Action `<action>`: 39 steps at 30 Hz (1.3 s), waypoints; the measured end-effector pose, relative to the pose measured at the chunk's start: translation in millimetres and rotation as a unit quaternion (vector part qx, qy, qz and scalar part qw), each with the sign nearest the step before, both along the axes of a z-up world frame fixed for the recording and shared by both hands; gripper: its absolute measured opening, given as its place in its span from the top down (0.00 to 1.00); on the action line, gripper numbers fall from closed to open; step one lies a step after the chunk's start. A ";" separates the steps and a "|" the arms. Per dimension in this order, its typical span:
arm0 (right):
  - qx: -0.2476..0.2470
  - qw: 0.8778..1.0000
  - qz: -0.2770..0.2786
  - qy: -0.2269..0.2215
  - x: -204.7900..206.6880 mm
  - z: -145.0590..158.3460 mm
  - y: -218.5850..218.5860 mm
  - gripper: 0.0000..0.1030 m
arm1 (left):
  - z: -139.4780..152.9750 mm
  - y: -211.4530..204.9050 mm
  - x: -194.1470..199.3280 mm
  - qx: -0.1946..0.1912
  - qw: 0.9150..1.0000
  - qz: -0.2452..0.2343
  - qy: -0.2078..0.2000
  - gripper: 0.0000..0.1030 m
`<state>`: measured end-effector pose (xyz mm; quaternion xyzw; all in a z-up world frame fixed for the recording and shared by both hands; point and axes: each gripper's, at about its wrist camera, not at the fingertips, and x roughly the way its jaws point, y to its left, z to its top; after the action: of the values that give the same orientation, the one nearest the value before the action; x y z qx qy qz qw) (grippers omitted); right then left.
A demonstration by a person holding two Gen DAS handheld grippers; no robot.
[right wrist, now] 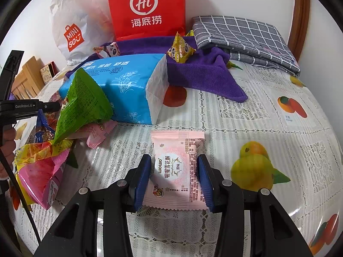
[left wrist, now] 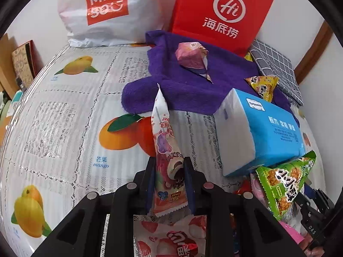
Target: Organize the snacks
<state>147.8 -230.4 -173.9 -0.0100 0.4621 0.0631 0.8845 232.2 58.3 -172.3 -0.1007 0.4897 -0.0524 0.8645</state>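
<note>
Nearest in the left wrist view, a red and white strawberry packet point(left wrist: 171, 239) lies under the left gripper point(left wrist: 170, 184), cut off by the lower edge so we read only part of its print. The gripper's jaws are pressed together on a long cartoon wrapper point(left wrist: 166, 160), which stands up on edge between the blue pads and narrows to a point above them; its lower serrated seam hangs just below the pads. To the right, a green rice-cracker packet point(left wrist: 283, 184) leans against a blue tissue pack point(left wrist: 263, 132), and the snacks beneath it are mostly hidden.

In the right wrist view, the right gripper point(right wrist: 174, 184) stands partly spread, a pad at each side of a pink nougat packet point(right wrist: 178, 171) that lies flat on the fruit tablecloth point(right wrist: 268, 128). We cannot tell whether the pads press its edges or only flank them. The packet is pale pink with zigzag ends and dark Chinese lettering. At the left edge a pile of snacks point(right wrist: 42, 162), yellow, pink and green, overlaps so that single packets are hard to separate; part of the other gripper's frame and a person's fingers point(right wrist: 8, 137) show there, cut off.

Farther back, a purple towel point(left wrist: 193, 85) carries a pink pyramid packet point(left wrist: 190, 59) and a yellow one point(left wrist: 262, 85). Behind stand a red bag point(left wrist: 220, 15), a white Miniso bag point(left wrist: 107, 10) and a folded grey checked cloth point(right wrist: 246, 40).
</note>
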 end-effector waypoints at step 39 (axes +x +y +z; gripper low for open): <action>0.127 0.988 0.025 -0.082 -41.4 100.9 4.0 0.66 | 86.3 -44.0 -83.3 -0.065 0.994 -0.062 -0.064 0.78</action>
<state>106.5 -226.5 -73.0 0.0863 0.3758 0.1422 0.9117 148.9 14.2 -86.0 -0.1228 0.4347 -0.1443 0.8804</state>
